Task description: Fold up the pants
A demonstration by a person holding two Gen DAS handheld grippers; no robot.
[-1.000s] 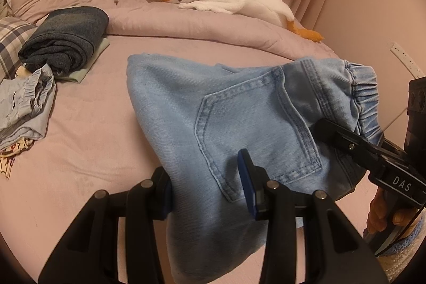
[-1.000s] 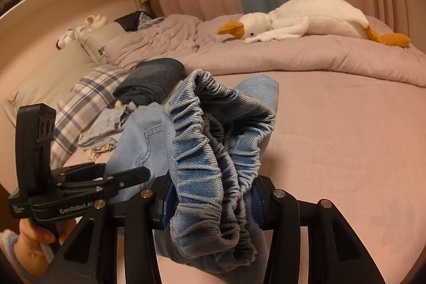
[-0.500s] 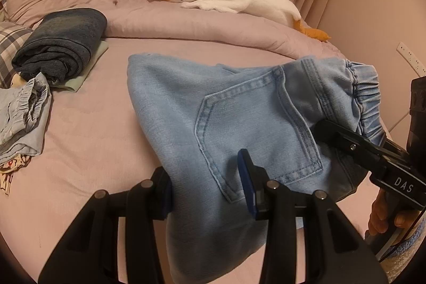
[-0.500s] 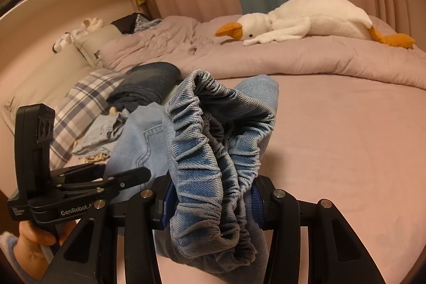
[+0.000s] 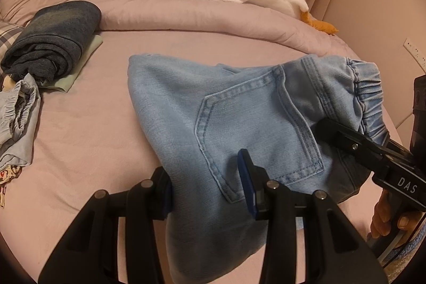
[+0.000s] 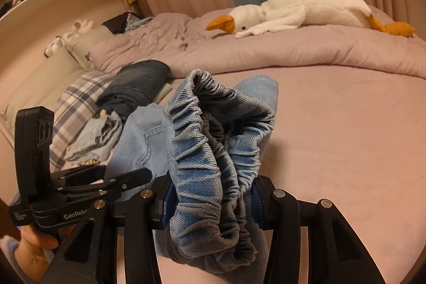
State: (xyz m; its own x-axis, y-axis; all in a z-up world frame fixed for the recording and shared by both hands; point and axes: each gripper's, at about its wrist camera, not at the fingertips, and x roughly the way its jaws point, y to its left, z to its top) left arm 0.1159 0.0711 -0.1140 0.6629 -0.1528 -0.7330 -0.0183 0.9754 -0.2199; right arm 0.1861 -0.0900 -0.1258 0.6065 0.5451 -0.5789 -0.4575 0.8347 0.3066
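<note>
Both grippers clamp the light-blue jeans (image 5: 239, 111) above the bed (image 5: 93, 137), left gripper (image 5: 206, 185) mid-seat, right gripper (image 6: 210, 201) on the elastic waistband (image 6: 191, 140); next, lay them flat.

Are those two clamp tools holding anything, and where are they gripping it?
Both hold the light-blue jeans: the right gripper clamps the bunched elastic waistband, the left gripper pinches the seat below the back pocket.
</note>
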